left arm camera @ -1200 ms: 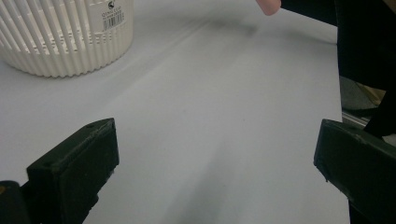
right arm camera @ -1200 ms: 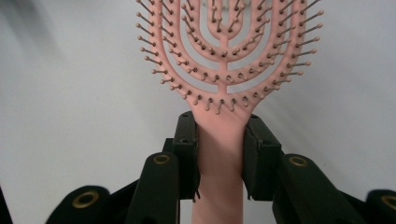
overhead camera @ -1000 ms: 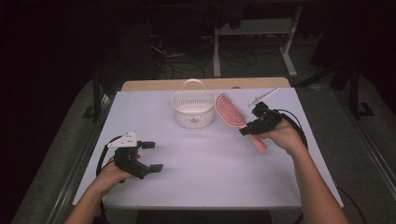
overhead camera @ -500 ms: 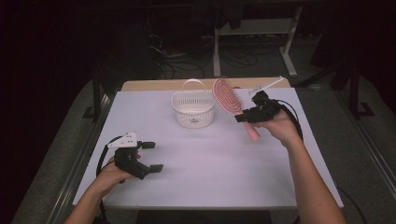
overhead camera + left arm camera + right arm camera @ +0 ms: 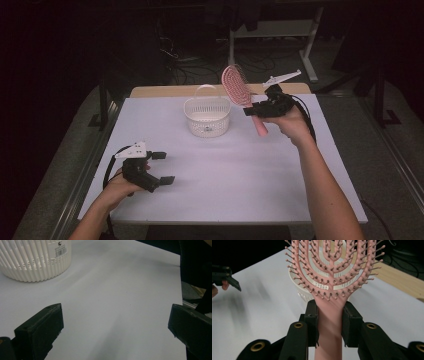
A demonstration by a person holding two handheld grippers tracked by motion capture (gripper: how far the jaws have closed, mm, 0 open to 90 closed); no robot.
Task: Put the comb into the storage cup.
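Observation:
A pink vented hairbrush [image 5: 239, 90] is held up in the air, its head tilted toward the white slatted basket [image 5: 207, 116] at the table's far middle. My right gripper [image 5: 254, 111] is shut on the brush's neck, with the handle hanging below the jaws. In the right gripper view the pink hairbrush [image 5: 332, 277] stands upright between the two jaws of the right gripper [image 5: 329, 323], bristles facing the camera, and the basket [image 5: 300, 287] lies behind it. My left gripper [image 5: 162, 167] rests open near the table's front left. The left gripper [image 5: 115, 332] has nothing between its jaws, and the basket [image 5: 35, 260] stands far ahead of it.
The white table [image 5: 230, 190] has a wooden strip [image 5: 165, 91] along its far edge. Metal table legs and cables sit on the dark floor behind. The basket has an upright hoop handle [image 5: 204, 89].
My right gripper has lifted the hairbrush off the table and carried it up and left toward the basket. The left gripper has stayed where it was.

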